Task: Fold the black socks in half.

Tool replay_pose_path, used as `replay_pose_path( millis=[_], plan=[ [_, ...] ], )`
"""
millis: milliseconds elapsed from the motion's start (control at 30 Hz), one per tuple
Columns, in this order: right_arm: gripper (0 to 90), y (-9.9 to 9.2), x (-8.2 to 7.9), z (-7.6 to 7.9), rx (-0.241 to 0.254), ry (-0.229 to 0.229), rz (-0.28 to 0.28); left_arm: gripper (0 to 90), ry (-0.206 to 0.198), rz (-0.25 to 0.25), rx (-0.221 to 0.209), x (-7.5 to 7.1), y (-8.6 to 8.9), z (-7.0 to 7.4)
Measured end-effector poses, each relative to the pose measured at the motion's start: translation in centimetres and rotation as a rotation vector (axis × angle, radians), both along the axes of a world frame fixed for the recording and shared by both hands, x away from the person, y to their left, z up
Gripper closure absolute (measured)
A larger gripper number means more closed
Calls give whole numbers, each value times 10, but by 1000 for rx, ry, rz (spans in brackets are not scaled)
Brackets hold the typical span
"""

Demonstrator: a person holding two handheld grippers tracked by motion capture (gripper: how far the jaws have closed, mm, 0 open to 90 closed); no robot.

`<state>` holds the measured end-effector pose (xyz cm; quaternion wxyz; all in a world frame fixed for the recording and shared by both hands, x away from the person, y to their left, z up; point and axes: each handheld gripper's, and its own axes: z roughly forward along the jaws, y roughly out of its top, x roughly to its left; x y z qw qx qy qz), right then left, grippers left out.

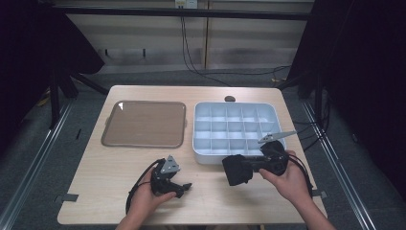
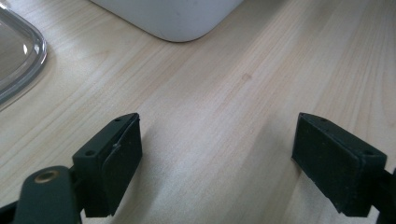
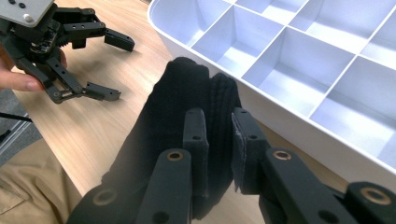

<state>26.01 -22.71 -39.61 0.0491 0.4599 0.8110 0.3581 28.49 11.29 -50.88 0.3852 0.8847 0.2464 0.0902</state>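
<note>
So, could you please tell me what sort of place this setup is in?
Probably a lab data-recording station, not a home: a light wooden table flanked by dark curtains, floor rails on both sides, loose cables behind, and a person holding a handheld claw in each hand.

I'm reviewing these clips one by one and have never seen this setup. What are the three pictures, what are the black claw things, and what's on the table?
No robot here: a person holds a hand-held gripper in each hand, a two-jaw clamp with its own camera.

The high view looks down on the table from above the person. The other two pictures come from the cameras riding on the clamps, looking along their black jaws.

On the table lie a clear tray at left and a white divided box at right; the compartments in view look empty.

The left gripper rests open just above bare wood, holding nothing. The right gripper is shut on a black cloth, probably a folded sock, held beside the box's near edge.
</note>
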Motion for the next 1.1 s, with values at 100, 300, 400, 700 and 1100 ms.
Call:
replay_pose_path(
  millis=[100, 300, 400, 700, 1100],
  plan=[
    [781, -5, 0, 4, -2, 5, -8, 154, 0, 0, 0, 0, 0, 0],
    [781, -15, -1, 11, -4, -3, -19, 154, 1, 0, 0, 0, 0, 0],
    [781, -21, -1, 14, 6, 1, -34, 153, 2, 3, -5, 0, 0, 0],
    [781, -33, 0, 19, -10, 1, -61, 151, 0, 1, -3, 0, -1, 0],
    [780, -43, 6, 29, -27, -3, -94, 151, 0, 0, -2, 0, 0, 0]
  ],
)
